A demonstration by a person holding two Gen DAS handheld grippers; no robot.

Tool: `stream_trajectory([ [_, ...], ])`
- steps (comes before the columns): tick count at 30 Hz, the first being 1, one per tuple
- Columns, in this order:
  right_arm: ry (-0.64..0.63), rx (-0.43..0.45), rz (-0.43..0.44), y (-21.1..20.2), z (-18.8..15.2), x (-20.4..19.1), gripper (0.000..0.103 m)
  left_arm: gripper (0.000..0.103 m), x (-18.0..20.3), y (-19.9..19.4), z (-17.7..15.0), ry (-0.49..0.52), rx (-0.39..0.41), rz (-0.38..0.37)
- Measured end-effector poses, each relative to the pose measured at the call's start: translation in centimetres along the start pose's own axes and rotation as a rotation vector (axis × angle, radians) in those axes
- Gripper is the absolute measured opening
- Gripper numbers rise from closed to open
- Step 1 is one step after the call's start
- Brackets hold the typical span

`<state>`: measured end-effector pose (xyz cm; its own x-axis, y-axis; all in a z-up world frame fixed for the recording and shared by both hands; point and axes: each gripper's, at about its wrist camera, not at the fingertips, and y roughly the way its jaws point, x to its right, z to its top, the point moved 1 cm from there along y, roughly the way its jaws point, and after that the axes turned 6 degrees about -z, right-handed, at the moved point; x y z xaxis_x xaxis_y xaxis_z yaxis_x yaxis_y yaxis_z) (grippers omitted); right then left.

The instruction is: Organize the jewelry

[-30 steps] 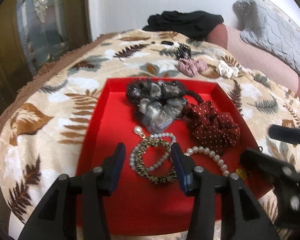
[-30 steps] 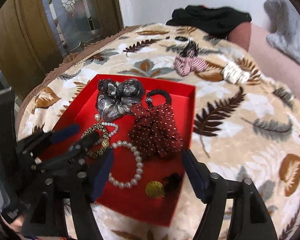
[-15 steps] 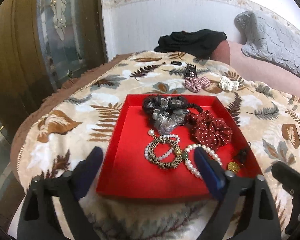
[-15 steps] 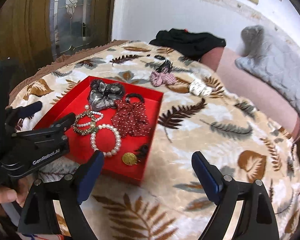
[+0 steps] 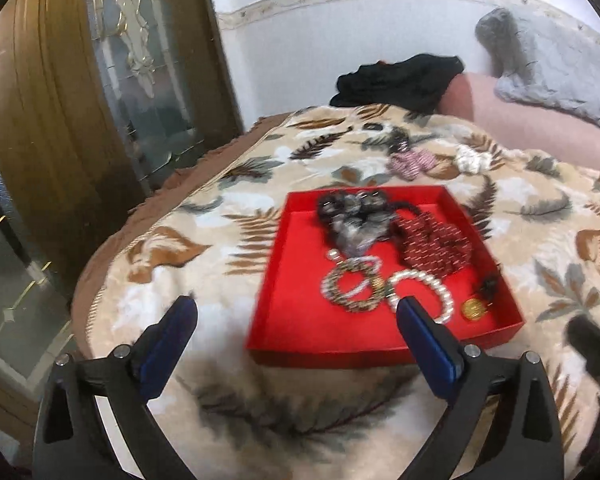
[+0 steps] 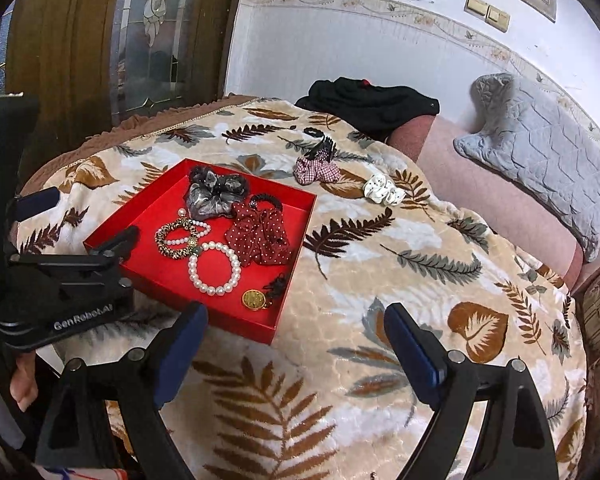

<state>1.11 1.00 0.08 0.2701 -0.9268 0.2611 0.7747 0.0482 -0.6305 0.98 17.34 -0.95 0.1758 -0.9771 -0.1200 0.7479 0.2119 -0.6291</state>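
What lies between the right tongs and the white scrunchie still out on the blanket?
Nothing visible: only bare blanket separates the open right tongs from the white scrunchie; the red tray sits off to the left.

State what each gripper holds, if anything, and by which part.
Nothing is held. The left gripper and the right gripper are both open with nothing between their fingers, hanging above the blanket near the red tray.

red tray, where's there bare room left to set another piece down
In the red tray, the left side is bare, from the grey scrunchie down past the beaded bracelet to the near rim. The right half is crowded: dotted scrunchie, pearl bracelet, gold coin.
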Motion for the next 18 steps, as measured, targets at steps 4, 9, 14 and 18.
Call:
stream_trajectory([
  [4,-0.008,0.011,0.001,-0.5,0.1,-0.4,0.092,0.099,-1.4,-0.7,-0.1,-0.015,-0.005,0.04],
  [9,-0.016,0.02,0.011,-0.9,0.2,-0.9,0.092,0.099,-1.6,-1.5,-0.2,0.013,0.025,0.133],
  [14,-0.026,0.026,0.007,-1.1,0.2,-1.2,0.092,0.099,-1.4,-1.6,-0.2,0.019,0.019,0.125],
  [18,-0.027,0.024,0.005,-1.2,0.2,-1.1,0.092,0.099,-1.3,-1.3,-0.1,0.009,0.012,0.113],
])
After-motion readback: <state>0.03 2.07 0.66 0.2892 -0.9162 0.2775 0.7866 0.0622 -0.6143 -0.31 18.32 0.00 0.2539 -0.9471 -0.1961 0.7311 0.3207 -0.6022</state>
